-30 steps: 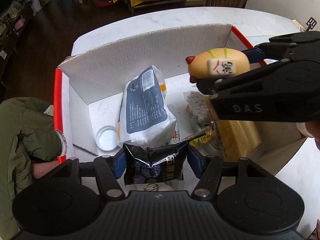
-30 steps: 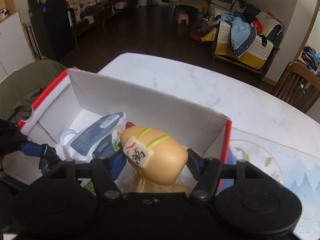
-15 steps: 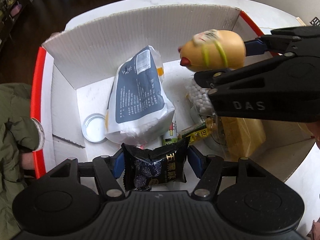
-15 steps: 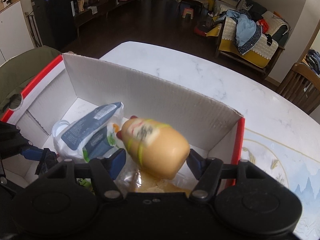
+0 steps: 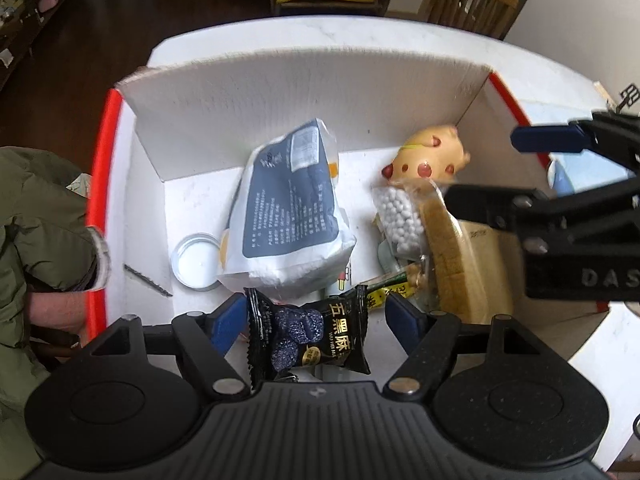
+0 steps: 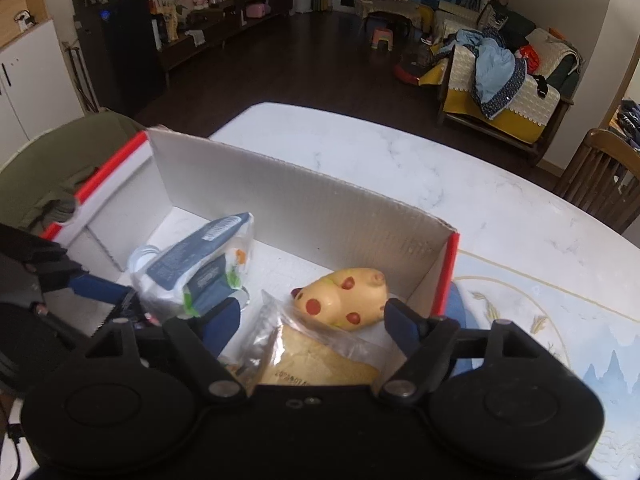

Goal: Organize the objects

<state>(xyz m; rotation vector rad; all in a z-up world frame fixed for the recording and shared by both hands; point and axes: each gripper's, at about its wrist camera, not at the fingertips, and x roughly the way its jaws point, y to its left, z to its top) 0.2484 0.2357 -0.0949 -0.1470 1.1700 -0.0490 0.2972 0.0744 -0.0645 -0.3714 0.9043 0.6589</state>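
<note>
Box (image 5: 304, 92) sits open on the white table (image 6: 400, 160), its red-edged flaps spread. My left gripper (image 5: 316, 320) is opening; the black snack packet (image 5: 312, 332) hangs between its pads, left pad touching, right pad apart from it. My right gripper (image 6: 312, 312) is opening too, with nothing gripped. The yellow toy (image 6: 344, 296) with red spots lies in the box's far right corner, just beyond my right fingertips. Beside it lie bagged bread (image 5: 452, 256), a bag of white beads (image 5: 400, 216), a large white pouch (image 5: 288, 216) and a round lid (image 5: 196, 256).
</note>
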